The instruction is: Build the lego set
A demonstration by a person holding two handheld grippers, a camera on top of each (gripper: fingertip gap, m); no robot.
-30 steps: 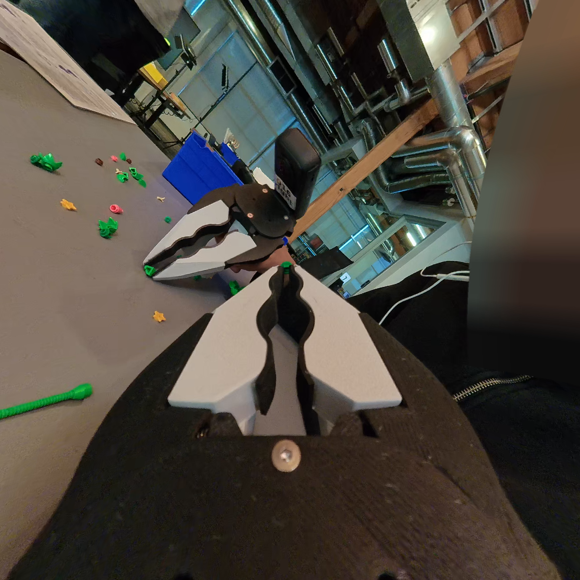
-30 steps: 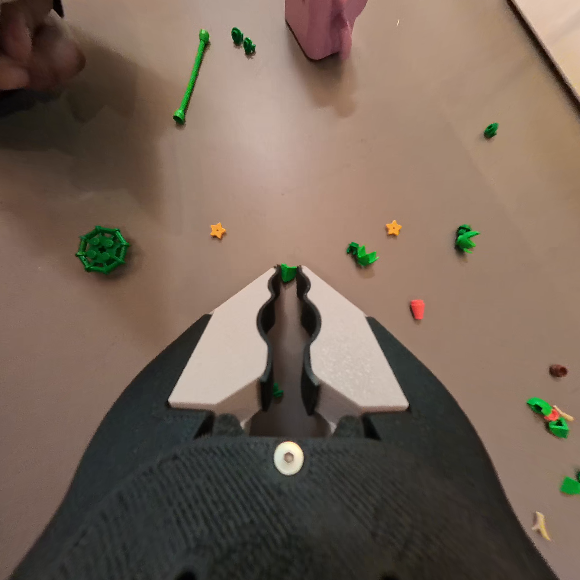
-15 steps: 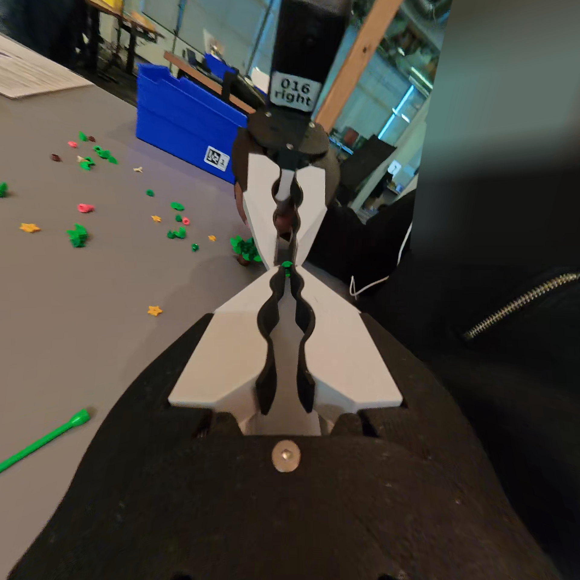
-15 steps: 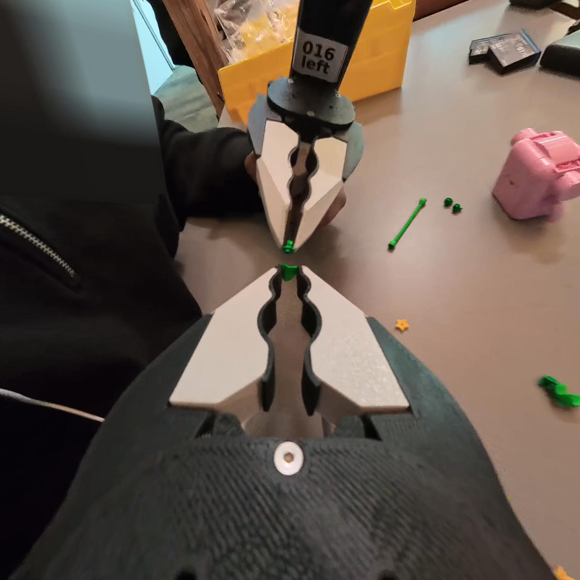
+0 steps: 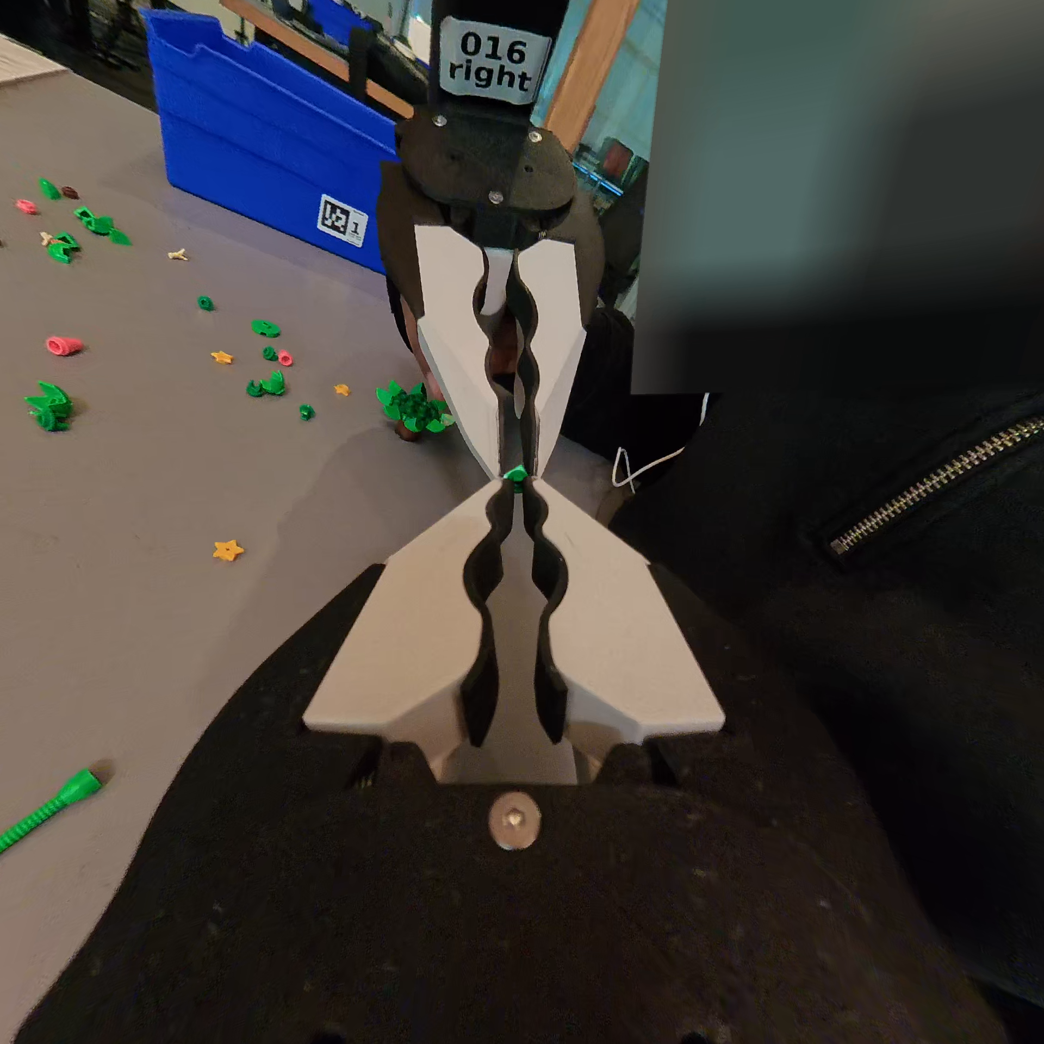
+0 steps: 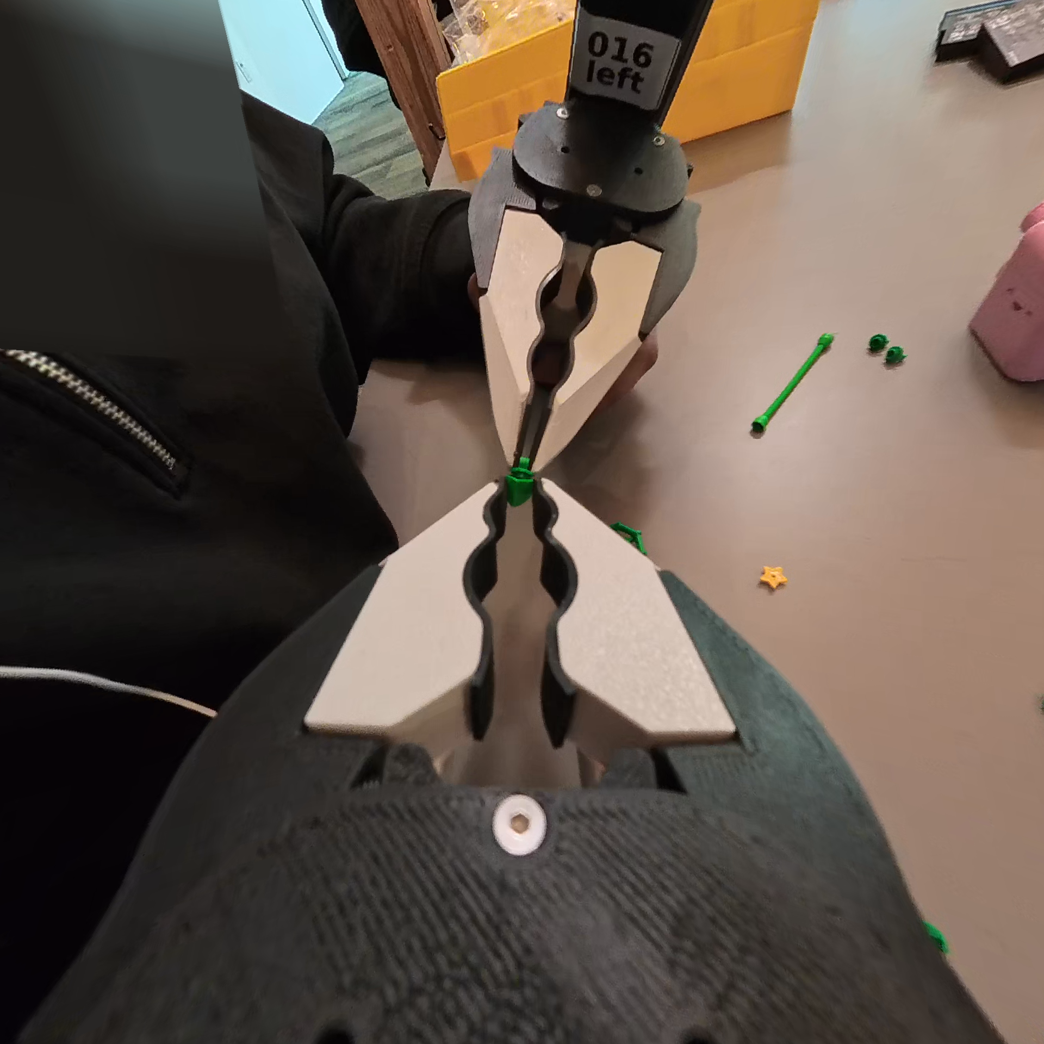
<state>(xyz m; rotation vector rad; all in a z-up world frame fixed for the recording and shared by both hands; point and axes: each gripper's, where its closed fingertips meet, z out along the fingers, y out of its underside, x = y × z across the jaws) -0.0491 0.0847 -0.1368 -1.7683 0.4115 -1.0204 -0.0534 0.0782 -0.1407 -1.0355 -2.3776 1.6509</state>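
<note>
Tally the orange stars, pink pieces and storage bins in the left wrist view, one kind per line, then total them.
Orange stars: 3
Pink pieces: 3
Blue bin: 1
Total: 7

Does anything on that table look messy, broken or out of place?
Nothing looks broken. Small loose pieces lie scattered over the grey table, as for a build underway. The left gripper and right gripper meet tip to tip above it, each pinching a tiny green piece.
</note>
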